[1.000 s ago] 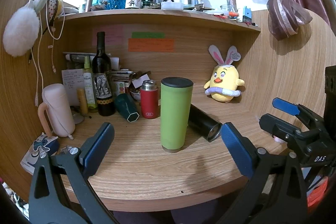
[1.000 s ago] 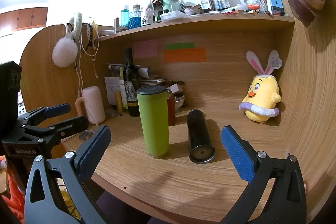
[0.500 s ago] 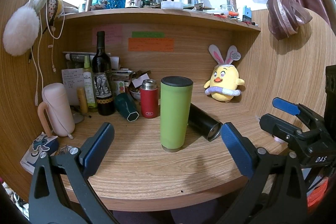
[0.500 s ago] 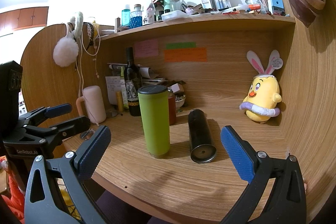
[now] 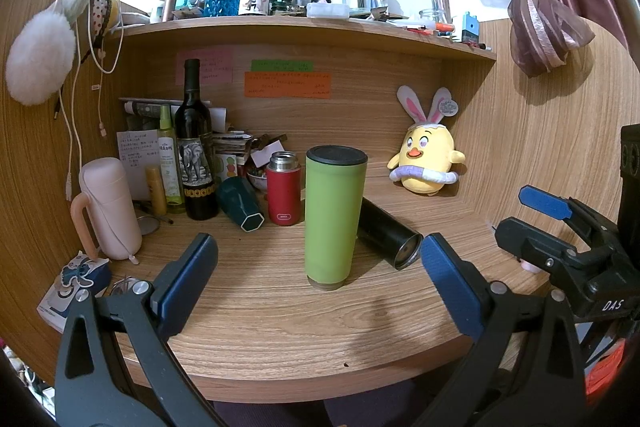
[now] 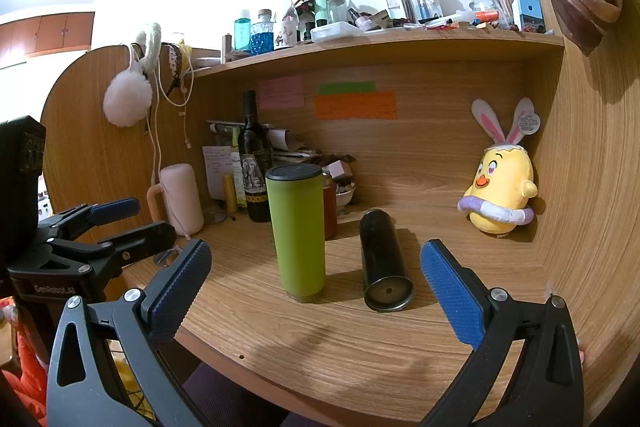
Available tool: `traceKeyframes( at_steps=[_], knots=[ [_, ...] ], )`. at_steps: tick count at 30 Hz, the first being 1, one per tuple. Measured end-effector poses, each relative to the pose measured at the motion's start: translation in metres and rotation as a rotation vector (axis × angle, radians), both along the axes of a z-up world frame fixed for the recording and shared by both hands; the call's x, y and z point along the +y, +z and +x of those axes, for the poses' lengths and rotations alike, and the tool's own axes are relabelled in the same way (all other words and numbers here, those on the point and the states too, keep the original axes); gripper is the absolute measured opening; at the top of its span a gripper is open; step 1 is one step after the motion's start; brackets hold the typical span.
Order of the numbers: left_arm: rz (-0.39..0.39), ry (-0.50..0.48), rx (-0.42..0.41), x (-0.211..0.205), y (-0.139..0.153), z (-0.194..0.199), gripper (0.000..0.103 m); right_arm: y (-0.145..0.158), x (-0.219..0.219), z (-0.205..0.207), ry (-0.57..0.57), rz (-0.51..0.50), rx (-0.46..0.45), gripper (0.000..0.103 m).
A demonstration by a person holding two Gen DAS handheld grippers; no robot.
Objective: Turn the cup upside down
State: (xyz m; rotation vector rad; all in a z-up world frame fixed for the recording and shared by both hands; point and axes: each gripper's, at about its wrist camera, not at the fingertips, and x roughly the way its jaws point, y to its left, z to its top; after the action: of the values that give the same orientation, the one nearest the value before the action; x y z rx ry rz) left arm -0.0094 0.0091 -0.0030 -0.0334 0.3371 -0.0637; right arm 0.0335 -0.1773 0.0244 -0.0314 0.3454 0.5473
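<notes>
A tall green cup point(image 5: 331, 219) with a black end on top stands upright in the middle of the wooden desk point(image 5: 260, 315); it also shows in the right wrist view point(image 6: 298, 233). A black cup point(image 5: 386, 237) lies on its side just right of it, open end toward me, also seen in the right wrist view point(image 6: 384, 261). My left gripper point(image 5: 318, 283) is open and empty in front of the green cup. My right gripper point(image 6: 314, 287) is open and empty, short of both cups.
Behind the green cup stand a red flask point(image 5: 283, 193), a tipped dark teal cup point(image 5: 242, 203), a wine bottle point(image 5: 196, 155) and a pink jug point(image 5: 108, 207). A yellow plush chick point(image 5: 426, 163) sits at the back right. A cluttered shelf point(image 5: 320, 23) hangs overhead.
</notes>
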Motion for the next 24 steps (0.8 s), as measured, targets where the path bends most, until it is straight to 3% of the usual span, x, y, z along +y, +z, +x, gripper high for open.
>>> traceKeyframes(
  at_steps=[24],
  knots=[
    [-0.016,-0.018,0.013,-0.0072,0.0005,-0.0003,0.103,0.0046,-0.0046,-0.0015,-0.001,0.006,-0.008,0.103]
  ],
)
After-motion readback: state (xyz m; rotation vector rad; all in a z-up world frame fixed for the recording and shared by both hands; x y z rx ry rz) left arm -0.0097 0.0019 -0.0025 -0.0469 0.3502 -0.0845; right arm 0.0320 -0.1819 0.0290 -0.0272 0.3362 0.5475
